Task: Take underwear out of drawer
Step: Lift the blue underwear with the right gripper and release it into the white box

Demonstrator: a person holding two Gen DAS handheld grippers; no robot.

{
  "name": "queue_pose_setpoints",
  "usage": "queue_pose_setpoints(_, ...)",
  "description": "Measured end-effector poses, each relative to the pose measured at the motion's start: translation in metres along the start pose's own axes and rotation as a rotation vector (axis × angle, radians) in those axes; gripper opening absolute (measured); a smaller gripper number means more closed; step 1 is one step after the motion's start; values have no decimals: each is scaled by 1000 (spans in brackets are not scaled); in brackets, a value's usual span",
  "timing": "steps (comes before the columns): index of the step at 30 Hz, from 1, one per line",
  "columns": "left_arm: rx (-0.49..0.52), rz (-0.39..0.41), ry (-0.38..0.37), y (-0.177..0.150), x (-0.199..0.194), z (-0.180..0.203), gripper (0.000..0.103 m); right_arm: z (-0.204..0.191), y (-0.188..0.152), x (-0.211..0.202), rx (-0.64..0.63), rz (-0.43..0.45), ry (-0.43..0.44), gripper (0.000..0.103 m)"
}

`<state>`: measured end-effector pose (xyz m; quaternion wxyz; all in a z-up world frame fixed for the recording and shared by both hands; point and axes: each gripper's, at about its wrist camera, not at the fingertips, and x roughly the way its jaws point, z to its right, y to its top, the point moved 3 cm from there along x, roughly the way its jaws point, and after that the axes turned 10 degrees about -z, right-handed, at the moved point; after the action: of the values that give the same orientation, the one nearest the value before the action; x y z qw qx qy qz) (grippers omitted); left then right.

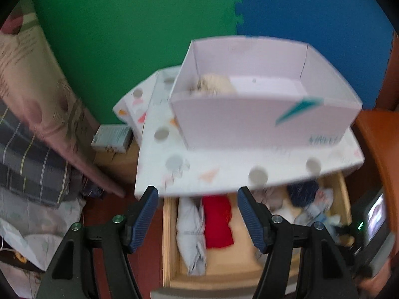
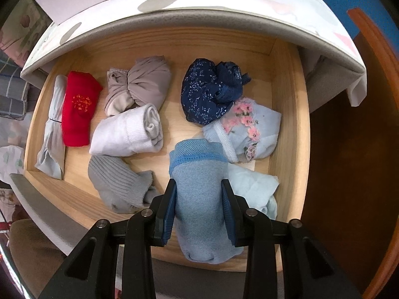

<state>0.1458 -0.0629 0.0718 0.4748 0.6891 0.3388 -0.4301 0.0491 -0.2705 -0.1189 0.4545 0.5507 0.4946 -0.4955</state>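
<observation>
- pale wood lines the open drawer [image 2: 286, 79], which sits pulled out under the overhanging edge of a cloth-covered top [image 2: 224, 10]; bare floor shows between the rolls and along the back wall.
- the right gripper [image 2: 198, 206] points down into the drawer near its front edge, its jaws narrow and pressing both sides of a light blue rolled piece of underwear [image 2: 199, 199] with a brighter blue band.
- the left gripper [image 1: 198, 214] hangs above the drawer's left part with its jaws about half apart and nothing between them; the red roll [image 1: 217, 221] and a pale grey bundle [image 1: 190, 234] lie below it.
- counted in the right wrist view: nine pieces of clothing in the drawer, one red, one navy with specks [image 2: 209, 92], one taupe [image 2: 139, 82], one white [image 2: 127, 132], one ribbed grey [image 2: 117, 182], one pale blue with pink flowers [image 2: 247, 129], one flat pale blue piece [image 2: 256, 189], the long pale grey one at the left wall, and the held one.
- one white box [image 1: 261, 114] stands on the top, with something cream and fuzzy inside at its left end, half hidden by the box wall.
- the left wrist view is blurred; print on the box cannot be read, and the top hides the drawer's rear part there.
- green and blue foam mats [image 1: 139, 32] back the scene.
</observation>
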Motion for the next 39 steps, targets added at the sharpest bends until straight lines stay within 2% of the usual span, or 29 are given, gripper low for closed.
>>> queue_pose_setpoints(5,-61,-61,-17,-48,33,0,68,-2,-2,-4,2,24,-17,31)
queue_pose_setpoints(14,-154,-140,-22,-100,80,7,68,4,-5,-21,18,99,-7,31)
queue_pose_setpoints(16,-147,-166,-21,-104,87,8,68,7,-4,-26,29,112,10,31)
queue_pose_setpoints(19,-148,-139,-15,-103,85,7,68,9,-3,-37,25,131,13,31)
queue_pose_setpoints(24,-145,-139,8,-107,87,9,68,14,2,-60,27,163,32,31)
queue_pose_setpoints(31,-189,-168,-57,-108,94,-3,68,18,6,-104,16,215,27,31)
queue_pose_setpoints(39,-234,-161,-101,-111,94,-11,68,26,30,-180,4,323,-16,31)
